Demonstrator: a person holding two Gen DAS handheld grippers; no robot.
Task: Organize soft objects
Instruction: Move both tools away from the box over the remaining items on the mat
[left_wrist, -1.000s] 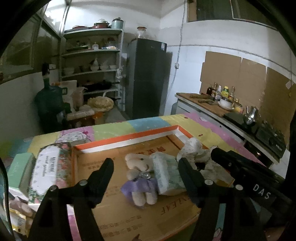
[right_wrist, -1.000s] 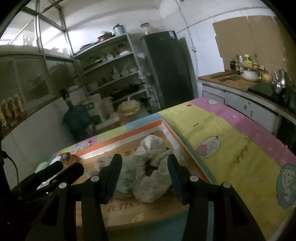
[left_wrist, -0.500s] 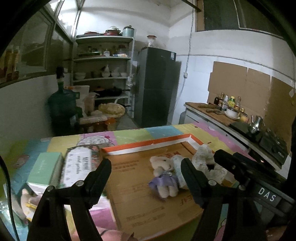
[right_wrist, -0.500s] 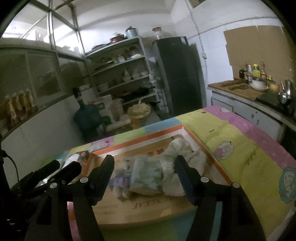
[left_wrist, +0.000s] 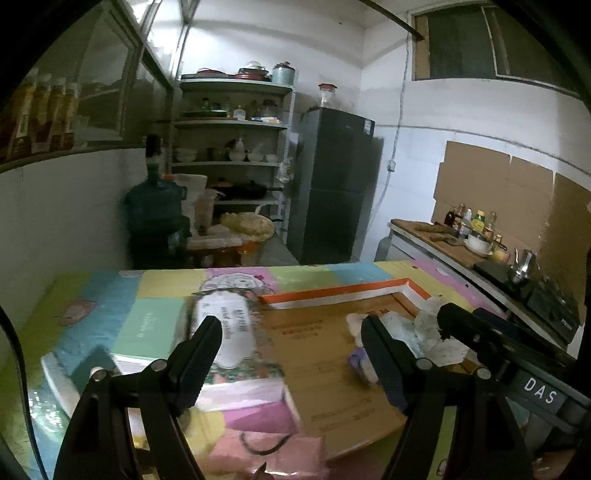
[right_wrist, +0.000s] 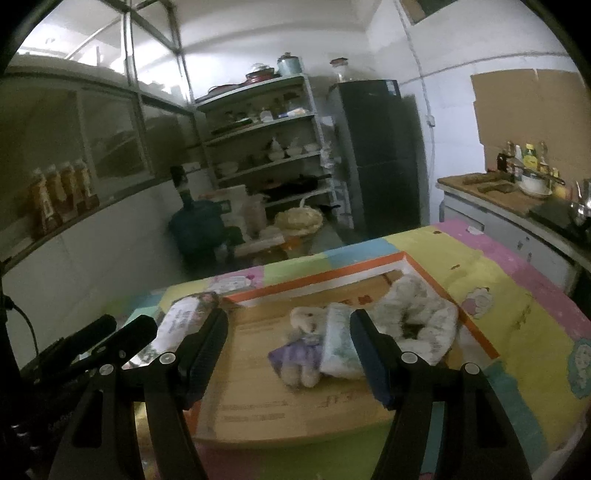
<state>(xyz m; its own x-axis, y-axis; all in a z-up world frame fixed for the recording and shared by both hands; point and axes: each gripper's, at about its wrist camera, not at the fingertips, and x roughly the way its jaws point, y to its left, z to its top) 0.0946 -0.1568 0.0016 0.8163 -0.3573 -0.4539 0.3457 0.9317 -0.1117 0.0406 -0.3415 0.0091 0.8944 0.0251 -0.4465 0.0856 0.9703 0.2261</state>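
Three soft things lie together on the cardboard tray: a small teddy bear in a purple dress, a pale tissue pack leaning against it, and a fluffy white plush touching the pack on the far side, close to the tray's orange rim. From my right camera I see all three clearly; from my left camera they are blurred and partly hidden behind the left tongs' finger, only the plush and a bit of the pack showing.

My left view gives me what the right barely shows: a flowered wipes pack just beside the tray's near-left edge, a green box next to it, and pink packets at the bottom, all on the patchwork mat. The wipes pack appears in my right view only as a sliver.

I count two tongs. The left gripper is spread wide and holds nothing; the right gripper is also spread, empty, hovering above the tray in front of the bear. Each shows at the edge of the other's view.

The tray's near half is bare cardboard, and the mat runs open to the right of the rim.
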